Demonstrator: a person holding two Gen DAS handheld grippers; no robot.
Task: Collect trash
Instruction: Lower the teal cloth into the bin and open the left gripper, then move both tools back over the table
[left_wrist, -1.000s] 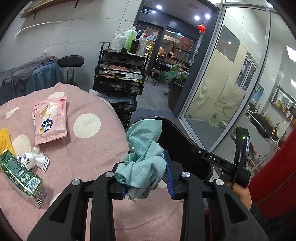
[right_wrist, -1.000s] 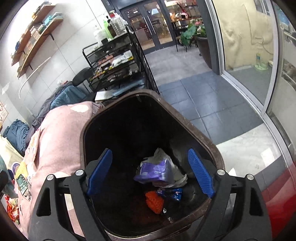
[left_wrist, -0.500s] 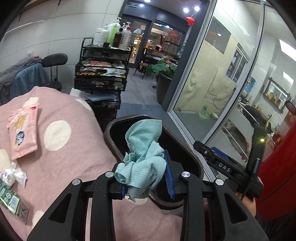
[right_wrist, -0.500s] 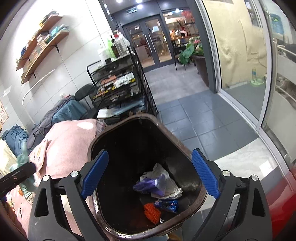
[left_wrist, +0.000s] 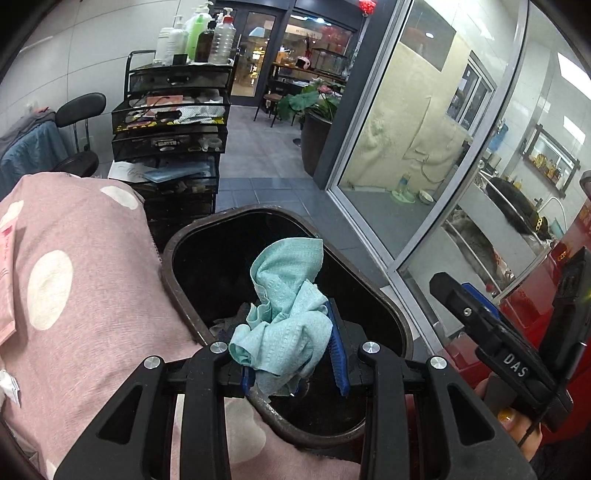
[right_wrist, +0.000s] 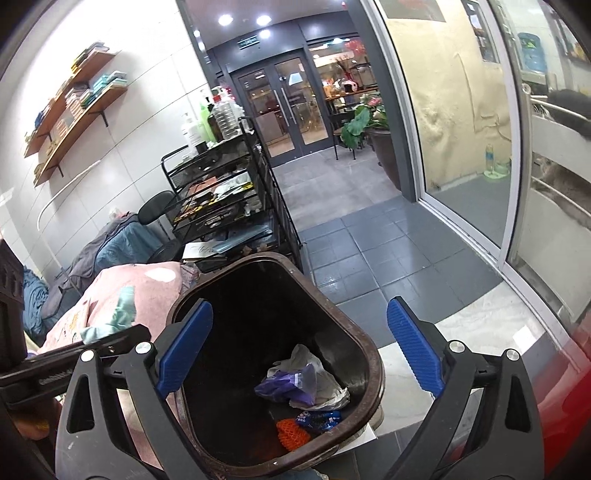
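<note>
My left gripper (left_wrist: 291, 354) is shut on a crumpled teal cloth (left_wrist: 286, 306) and holds it over the near rim of a dark brown trash bin (left_wrist: 173, 258). The bin also shows in the right wrist view (right_wrist: 373, 354); a purple wrapper (right_wrist: 288, 384), white paper, a blue wrapper and an orange net piece (right_wrist: 291, 434) lie at its bottom. My right gripper (right_wrist: 295, 350) is open and empty above the bin. The teal cloth (right_wrist: 122, 314) and the left gripper show at the left of the right wrist view.
The bin stands beside a pink polka-dot covered table (left_wrist: 74, 295). A pink packet (left_wrist: 5, 258) lies at the table's left edge. A black wire rack (left_wrist: 173, 122) with bottles stands behind. A glass door (left_wrist: 424, 147) is to the right, over grey floor tiles (right_wrist: 354, 243).
My left gripper has carried the teal cloth to the right, from over the table to over the bin. My right gripper has risen and pulled back a little, still open.
</note>
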